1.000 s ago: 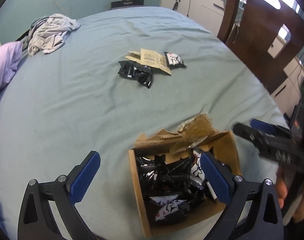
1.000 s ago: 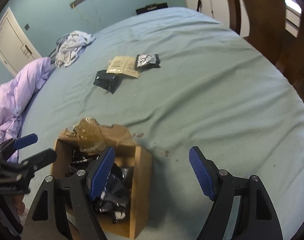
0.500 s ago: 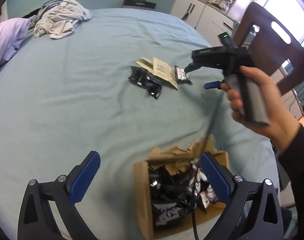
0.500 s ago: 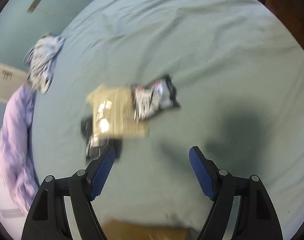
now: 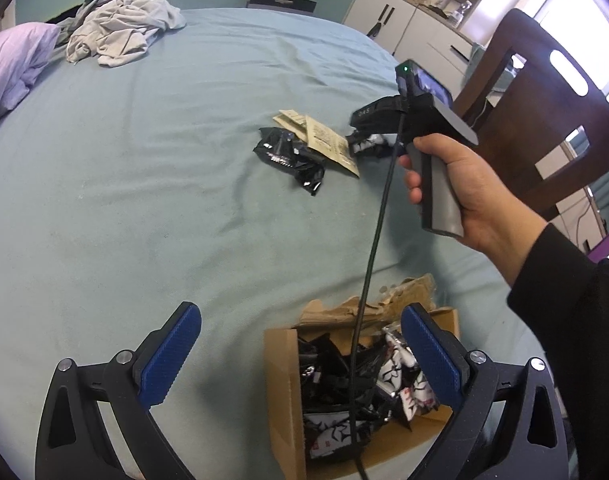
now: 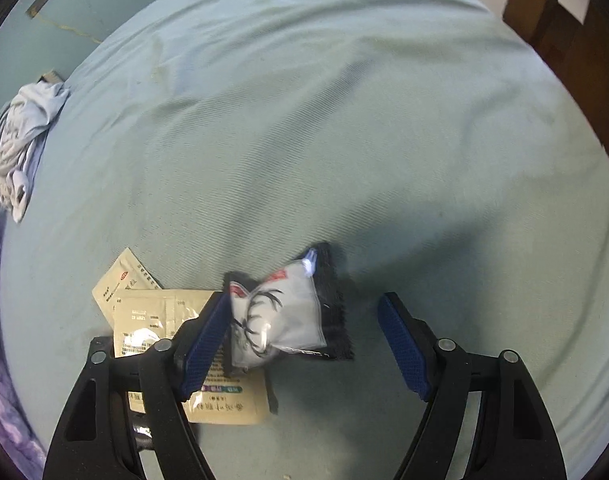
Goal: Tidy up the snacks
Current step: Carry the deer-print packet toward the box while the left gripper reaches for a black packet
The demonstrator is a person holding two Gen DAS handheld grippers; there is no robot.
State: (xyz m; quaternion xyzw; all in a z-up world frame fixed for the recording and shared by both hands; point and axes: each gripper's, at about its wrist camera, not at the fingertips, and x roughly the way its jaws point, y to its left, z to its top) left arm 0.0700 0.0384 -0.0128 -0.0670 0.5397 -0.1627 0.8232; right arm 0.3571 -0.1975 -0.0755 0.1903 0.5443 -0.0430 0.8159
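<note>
Left tongs (image 5: pixel 300 354): jaws wide apart, empty, poised over the open brown cardboard box (image 5: pixel 282 392) of black and white snack packets on the pale green bed sheet (image 5: pixel 144 184). Right tongs (image 6: pixel 304 344): jaws closing around a white snack packet with black edges (image 6: pixel 284 316); left pad touches it, right pad stands clear. Beige paper sachets (image 6: pixel 152 316) lie just beside it. Farther off, a crumpled grey garment (image 6: pixel 22 140).

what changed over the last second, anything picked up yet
The right gripper left the cardboard box and moved out over the loose packets. Its jaws are closing around the white snack packet, which still lies on the bed, not yet gripped. The left gripper stayed open by the box; the packets haven't moved.
</note>
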